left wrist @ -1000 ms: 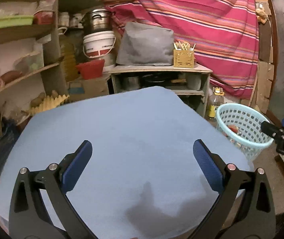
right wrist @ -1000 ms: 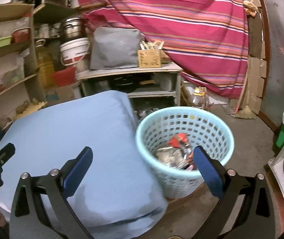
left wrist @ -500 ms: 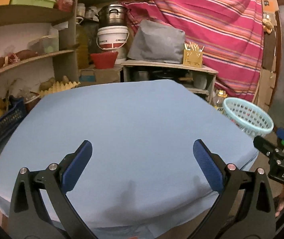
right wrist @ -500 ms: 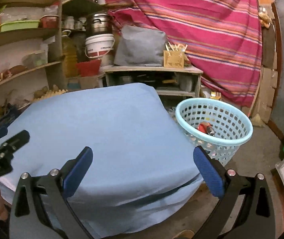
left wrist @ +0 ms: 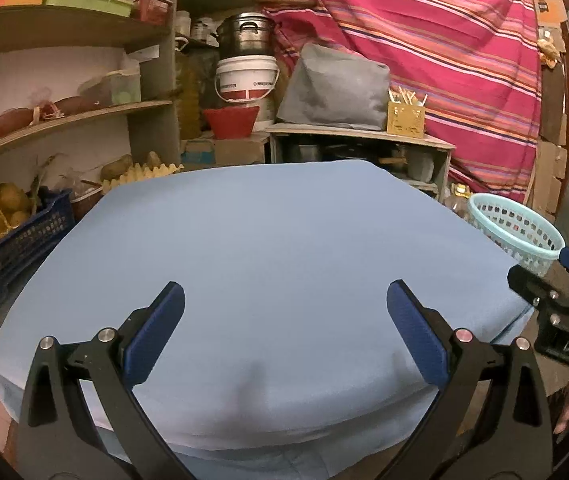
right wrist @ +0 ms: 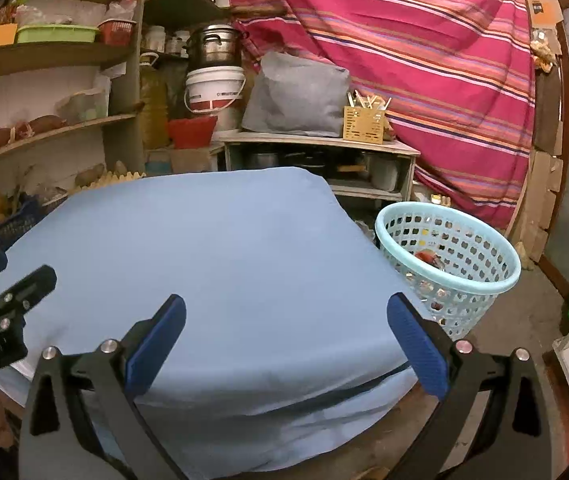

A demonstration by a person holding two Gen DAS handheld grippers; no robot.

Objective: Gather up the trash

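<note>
Both hand-held grippers, left [left wrist: 284,306] and right [right wrist: 284,316], are hovering released over my blue-covered bench [left wrist: 276,248]. Only the right wrist view is showing trash [right wrist: 428,258] inside the basket [right wrist: 484,280], sitting right of my right hand-held gripper.

We note a worktop [left wrist: 284,248] under blue cloth. Behind: striped drape [left wrist: 424,40], white bucket [left wrist: 246,80] with steel pot [left wrist: 246,36] on top, red bowl [left wrist: 230,120], grey bag [left wrist: 334,88], potatoes [left wrist: 0,204] on shelves [left wrist: 64,120].
</note>
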